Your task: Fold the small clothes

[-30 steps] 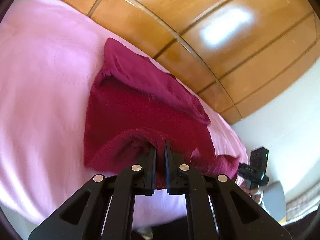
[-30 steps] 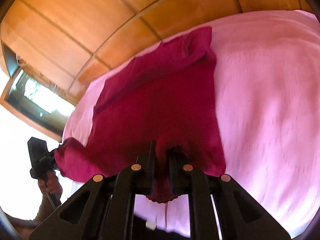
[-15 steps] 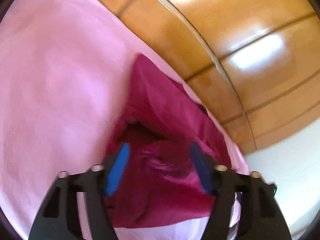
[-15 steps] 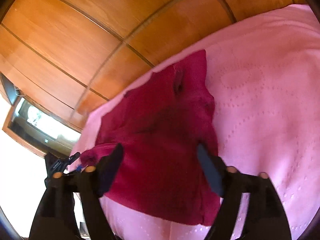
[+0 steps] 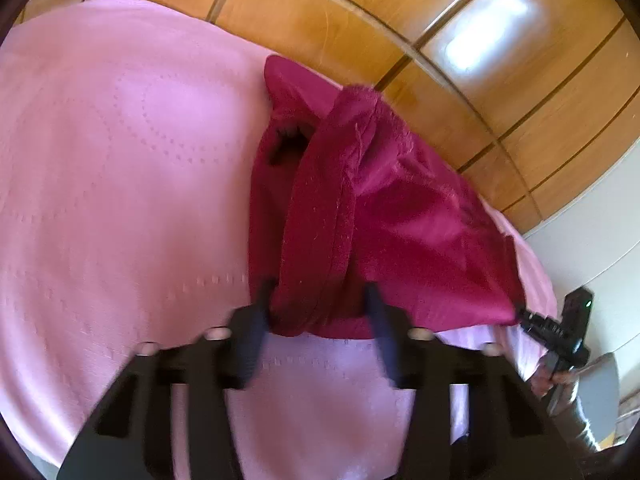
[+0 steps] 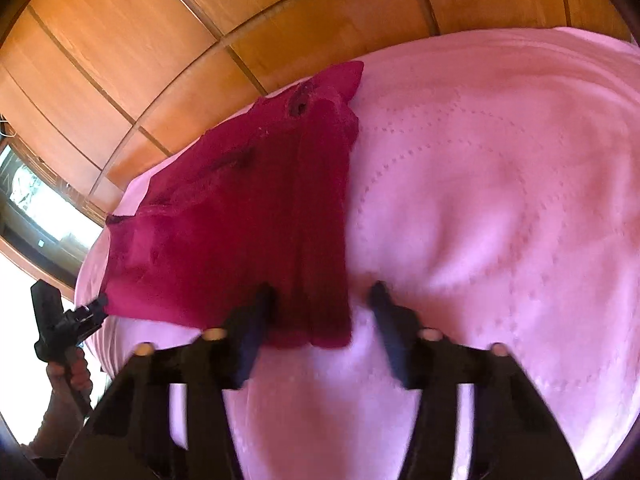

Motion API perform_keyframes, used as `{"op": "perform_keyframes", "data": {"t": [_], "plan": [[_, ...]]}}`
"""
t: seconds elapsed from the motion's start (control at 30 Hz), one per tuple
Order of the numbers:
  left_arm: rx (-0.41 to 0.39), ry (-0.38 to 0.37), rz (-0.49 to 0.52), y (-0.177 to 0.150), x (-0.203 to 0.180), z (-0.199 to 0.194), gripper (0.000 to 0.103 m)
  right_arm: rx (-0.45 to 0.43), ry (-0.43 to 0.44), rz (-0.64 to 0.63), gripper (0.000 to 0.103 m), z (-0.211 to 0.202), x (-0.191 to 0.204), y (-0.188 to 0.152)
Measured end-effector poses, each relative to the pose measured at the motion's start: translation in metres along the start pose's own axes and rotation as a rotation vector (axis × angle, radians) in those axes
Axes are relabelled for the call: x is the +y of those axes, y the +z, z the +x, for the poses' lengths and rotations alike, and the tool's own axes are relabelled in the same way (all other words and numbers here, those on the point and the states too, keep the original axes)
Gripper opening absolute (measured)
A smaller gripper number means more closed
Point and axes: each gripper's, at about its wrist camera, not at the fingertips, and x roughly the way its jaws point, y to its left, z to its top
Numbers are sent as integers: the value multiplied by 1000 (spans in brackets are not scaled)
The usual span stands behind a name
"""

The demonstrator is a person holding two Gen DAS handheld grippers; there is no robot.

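A dark red garment [image 5: 400, 216] lies on the pink bedspread [image 5: 120, 160], with a thick folded band running from its far end to the near edge. My left gripper [image 5: 316, 300] straddles that band's near end. Its jaws are closing and its blurred fingers sit just outside the cloth. In the right wrist view the garment [image 6: 240, 232] lies flat, and my right gripper [image 6: 320, 298] is over its near right corner. Its jaws are closing too, with pink bedspread [image 6: 500, 200] showing between the cloth and the right finger. Each gripper shows small in the other's view: right [image 5: 524, 314], left [image 6: 102, 304].
Wooden wardrobe panels [image 5: 440, 40] rise behind the bed's far edge. A white wall [image 5: 600, 220] stands to the right and a window [image 6: 28, 200] to the left. A hand [image 6: 76, 372] grips the left tool's handle. Bare bedspread spreads out on both sides of the garment.
A second ago both grippers were shut on the garment's near edge. They opened wide and let it go, and the cloth now lies folded over. Both jaws are narrower again at the near edge.
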Motion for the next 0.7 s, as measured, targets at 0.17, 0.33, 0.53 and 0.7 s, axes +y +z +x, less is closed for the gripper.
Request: {"op": "perform_keyframes", "data": {"t": [0.17,0.33,0.53,0.7], "plan": [[-32,-46,-19,-5,0,-16,15,-40,2,-15,13,-15,11,6],[-30,-118,-85,-18,4,-35,14,-51,28,-5,11,-40,14,-3],[58,-109,-99,-66,1,-55,14,59,-7,-7,11,-52,6,-39],[72,68,-26,-85,-11,-65,24,106,-29,-33,21,-54,7,-51]]}}
